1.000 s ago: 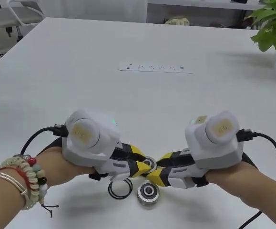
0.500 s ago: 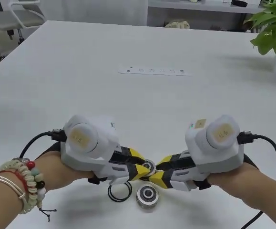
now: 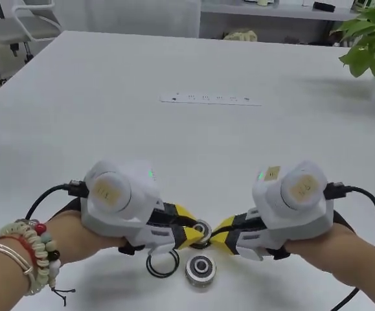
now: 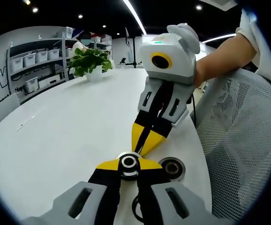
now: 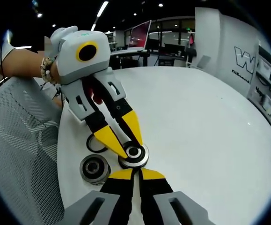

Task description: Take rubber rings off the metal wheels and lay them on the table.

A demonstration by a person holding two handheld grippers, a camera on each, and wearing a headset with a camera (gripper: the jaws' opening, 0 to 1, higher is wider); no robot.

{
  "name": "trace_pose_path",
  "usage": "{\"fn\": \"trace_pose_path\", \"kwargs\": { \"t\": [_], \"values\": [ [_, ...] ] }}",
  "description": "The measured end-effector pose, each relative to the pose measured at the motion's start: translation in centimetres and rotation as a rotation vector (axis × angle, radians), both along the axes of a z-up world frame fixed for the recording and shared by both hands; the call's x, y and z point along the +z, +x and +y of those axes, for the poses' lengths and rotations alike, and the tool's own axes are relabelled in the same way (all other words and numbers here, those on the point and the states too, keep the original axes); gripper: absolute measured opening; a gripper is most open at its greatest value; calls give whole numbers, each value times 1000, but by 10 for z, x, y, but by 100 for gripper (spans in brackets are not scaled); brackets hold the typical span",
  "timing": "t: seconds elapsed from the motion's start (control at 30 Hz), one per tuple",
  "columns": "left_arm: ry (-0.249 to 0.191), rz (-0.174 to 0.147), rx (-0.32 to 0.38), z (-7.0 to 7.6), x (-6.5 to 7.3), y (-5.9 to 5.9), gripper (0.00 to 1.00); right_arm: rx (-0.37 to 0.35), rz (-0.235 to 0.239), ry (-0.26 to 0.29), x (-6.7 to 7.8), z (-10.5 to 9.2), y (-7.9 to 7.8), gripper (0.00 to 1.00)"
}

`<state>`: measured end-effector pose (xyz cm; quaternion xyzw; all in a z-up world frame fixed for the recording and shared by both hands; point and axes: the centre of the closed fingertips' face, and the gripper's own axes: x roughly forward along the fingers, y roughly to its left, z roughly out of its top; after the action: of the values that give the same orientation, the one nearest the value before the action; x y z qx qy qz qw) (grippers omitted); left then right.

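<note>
Between the meeting tips of the two grippers, head view: a small metal wheel (image 3: pixel 201 228) sits low over the desk (image 3: pixel 174 142). The left gripper (image 3: pixel 190 233) and the right gripper (image 3: pixel 214 232) approach it from opposite sides. Whether the wheel touches the desk cannot be told. Just below the tips a second wheel (image 3: pixel 201 266) lies flat. Beside it, under the left gripper, lie loose rubber rings (image 3: pixel 162 264), thin black loops that appear to overlap.

Left gripper view: this gripper's jaws pinch the metal wheel from either side. The right gripper's tips come to a closed point at the wheel's far rim. The wheel shows a bright face and a dark hub.

Right gripper view: this gripper's jaws are pressed together at the near edge of the wheel. A black band (image 5: pixel 143 160) runs around the wheel's rim, probably a ring not yet removed. Whether the tips nip that band is too small to tell.

Step in hand, as judged: stripping the ring from the pinched wheel, the second wheel apparently being already bare. The next move calls for a firm hold by the left gripper while the right draws the band outward over the rim and lays it with the loose rings.
</note>
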<state>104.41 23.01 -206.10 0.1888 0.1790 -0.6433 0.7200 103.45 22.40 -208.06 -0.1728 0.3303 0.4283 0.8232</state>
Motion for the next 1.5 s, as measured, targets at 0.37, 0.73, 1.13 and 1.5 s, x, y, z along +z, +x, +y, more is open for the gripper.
{"fn": "trace_pose_path", "kwargs": {
  "t": [0.37, 0.73, 1.13, 1.5],
  "values": [
    [5, -2, 4, 2, 0, 1, 7, -136, 68, 34, 0, -5, 7, 0],
    [8, -10, 3, 3, 0, 2, 7, -285, 157, 211, 12, -4, 14, 0],
    [13, -23, -1, 2, 0, 2, 7, -301, 179, 239, 18, 4, 12, 0],
    [6, -19, 1, 2, 0, 2, 8, -299, 190, 253, 20, 5, 11, 0]
  ]
}}
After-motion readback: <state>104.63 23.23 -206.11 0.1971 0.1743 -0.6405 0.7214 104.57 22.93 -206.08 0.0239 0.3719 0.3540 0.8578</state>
